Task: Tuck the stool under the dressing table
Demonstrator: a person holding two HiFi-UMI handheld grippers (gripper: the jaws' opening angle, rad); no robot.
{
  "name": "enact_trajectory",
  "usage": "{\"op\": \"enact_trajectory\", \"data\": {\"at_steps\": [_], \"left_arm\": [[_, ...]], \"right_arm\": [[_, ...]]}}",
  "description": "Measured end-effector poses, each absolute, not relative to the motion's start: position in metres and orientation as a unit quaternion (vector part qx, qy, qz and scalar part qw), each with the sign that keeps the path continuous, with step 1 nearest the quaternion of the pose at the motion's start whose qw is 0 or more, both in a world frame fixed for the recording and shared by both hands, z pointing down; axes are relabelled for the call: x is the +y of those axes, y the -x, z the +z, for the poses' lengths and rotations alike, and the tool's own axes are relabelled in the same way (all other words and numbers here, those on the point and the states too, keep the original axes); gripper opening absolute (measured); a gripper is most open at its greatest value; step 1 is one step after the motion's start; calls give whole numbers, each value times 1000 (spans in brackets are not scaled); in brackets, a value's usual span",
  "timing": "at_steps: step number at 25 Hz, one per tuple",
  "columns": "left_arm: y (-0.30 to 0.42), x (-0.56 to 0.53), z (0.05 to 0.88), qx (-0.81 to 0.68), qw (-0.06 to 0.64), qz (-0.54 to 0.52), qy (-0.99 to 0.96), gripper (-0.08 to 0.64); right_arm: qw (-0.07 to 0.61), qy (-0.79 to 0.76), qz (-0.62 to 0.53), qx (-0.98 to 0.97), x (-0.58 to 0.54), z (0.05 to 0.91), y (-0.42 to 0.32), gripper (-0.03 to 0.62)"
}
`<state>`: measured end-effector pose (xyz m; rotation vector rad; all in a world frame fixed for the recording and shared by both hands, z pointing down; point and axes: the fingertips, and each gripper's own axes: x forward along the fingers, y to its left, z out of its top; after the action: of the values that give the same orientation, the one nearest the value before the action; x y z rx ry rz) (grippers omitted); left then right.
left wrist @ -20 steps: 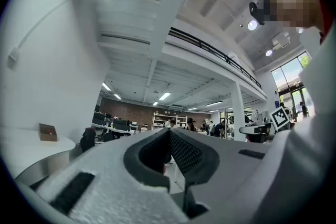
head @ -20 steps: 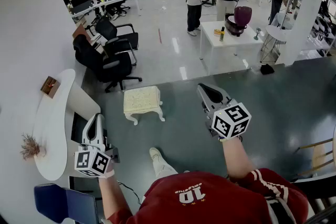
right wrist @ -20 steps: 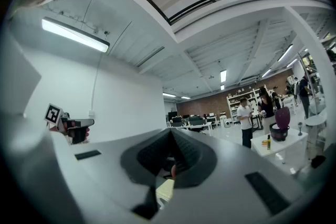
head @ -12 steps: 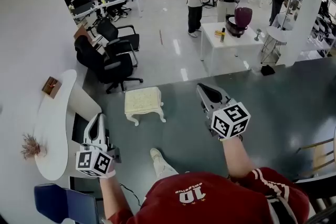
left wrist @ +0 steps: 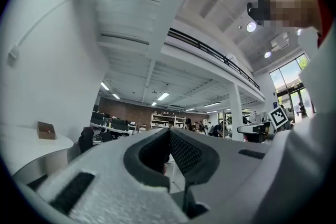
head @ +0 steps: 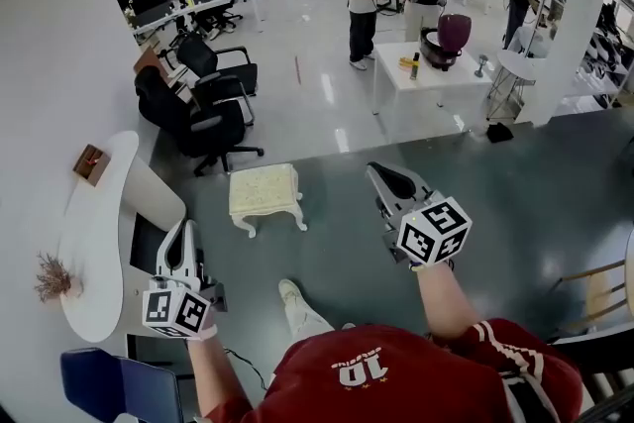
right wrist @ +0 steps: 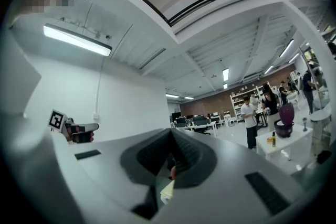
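Open office, dark floor: the cream stool (head: 265, 193) stands ahead between both tools, well right of the white bench (head: 94, 243). Left tool (head: 182, 233) and right tool (head: 382, 177) are clenched, empty.

Red jersey (head: 396, 379), white number printed on the back, white and dark stripes at the sleeve edge. Pale shoe (head: 289, 292). Left gripper (head: 182, 231) and right gripper (head: 384, 175): light grey shells, dark ribbed fingers (left wrist: 184, 152), and a black-and-white marker cube (head: 434, 231) on each.

The stool (head: 264, 193) stands right of the dressing table (head: 99, 233)
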<state>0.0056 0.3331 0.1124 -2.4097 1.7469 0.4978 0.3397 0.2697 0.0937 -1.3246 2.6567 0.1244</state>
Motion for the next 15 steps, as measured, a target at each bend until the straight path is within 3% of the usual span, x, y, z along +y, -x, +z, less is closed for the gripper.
{"op": "enact_trajectory", "data": {"at_steps": [15], "left_arm": [[4,304,112,575,55,164,800,5]], "right_arm": [[94,435,27,895,241,95,-324,5]]}}
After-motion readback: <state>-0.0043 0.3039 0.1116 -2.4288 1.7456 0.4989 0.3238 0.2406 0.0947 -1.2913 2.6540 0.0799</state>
